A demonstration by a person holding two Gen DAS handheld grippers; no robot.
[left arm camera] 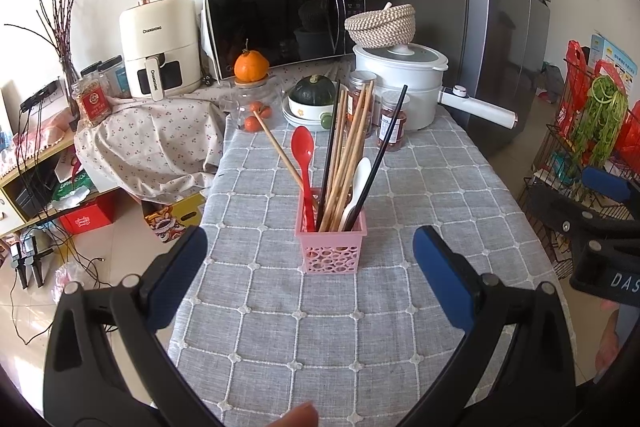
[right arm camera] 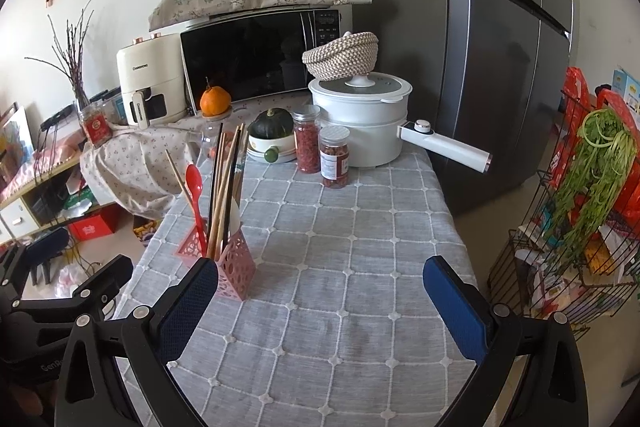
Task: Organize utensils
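Note:
A pink perforated utensil holder [left arm camera: 332, 247] stands on the grey checked tablecloth [left arm camera: 320, 327]. In it stand a red spoon [left arm camera: 305, 163], a white spoon [left arm camera: 358, 183], several wooden chopsticks [left arm camera: 352, 147] and black chopsticks [left arm camera: 380, 155]. My left gripper [left arm camera: 310, 283] is open and empty, just in front of the holder. My right gripper [right arm camera: 320, 303] is open and empty; the holder [right arm camera: 232, 271] is beside its left finger [right arm camera: 188, 307]. The red spoon [right arm camera: 195, 191] and chopsticks [right arm camera: 224, 187] show there too.
At the table's far end are a white pot [right arm camera: 360, 123] with a long handle, two spice jars [right arm camera: 334, 157], a squash in a bowl [right arm camera: 270, 131], a microwave [right arm camera: 260, 59] and an air fryer [left arm camera: 160, 47]. A fridge [right arm camera: 500, 47] and wire rack [right arm camera: 568, 227] stand right.

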